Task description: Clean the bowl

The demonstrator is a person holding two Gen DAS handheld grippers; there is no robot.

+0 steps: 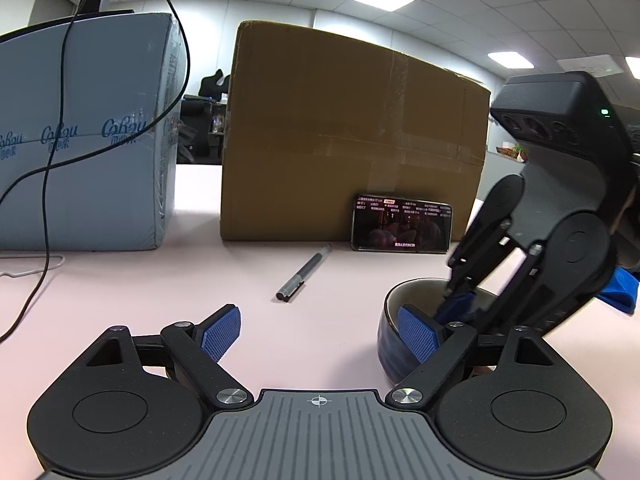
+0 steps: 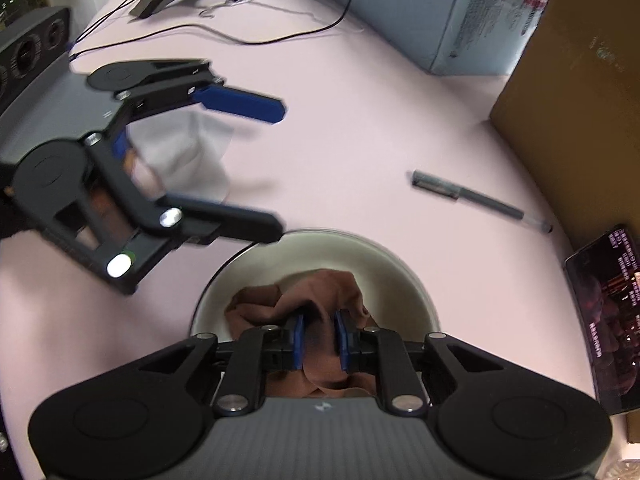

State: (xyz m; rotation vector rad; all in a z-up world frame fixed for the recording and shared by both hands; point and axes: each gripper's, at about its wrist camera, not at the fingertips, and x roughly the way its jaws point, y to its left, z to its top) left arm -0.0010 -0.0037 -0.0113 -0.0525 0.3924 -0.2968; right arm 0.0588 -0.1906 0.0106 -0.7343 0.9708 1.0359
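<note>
A bowl (image 2: 404, 276), cream inside and dark blue outside (image 1: 390, 346), stands on the pink table. A crumpled brown cloth (image 2: 320, 292) lies in it. My right gripper (image 2: 320, 338) points steeply down into the bowl, its blue pads pinched on a fold of the cloth. In the left wrist view the right gripper (image 1: 456, 300) dips in over the far rim and hides the cloth. My left gripper (image 1: 320, 332) is open wide and holds nothing; its right finger (image 1: 418, 334) is at the bowl's near left rim. From the right wrist view the left gripper (image 2: 278, 170) sits left of the bowl.
A grey pen (image 1: 304, 272) lies mid-table before a big cardboard box (image 1: 352, 136), with a lit phone (image 1: 402, 224) leaning on it. A pale blue carton (image 1: 84, 132) and black cables (image 2: 248, 40) are at the left. A white sheet (image 2: 192, 148) lies under the left gripper.
</note>
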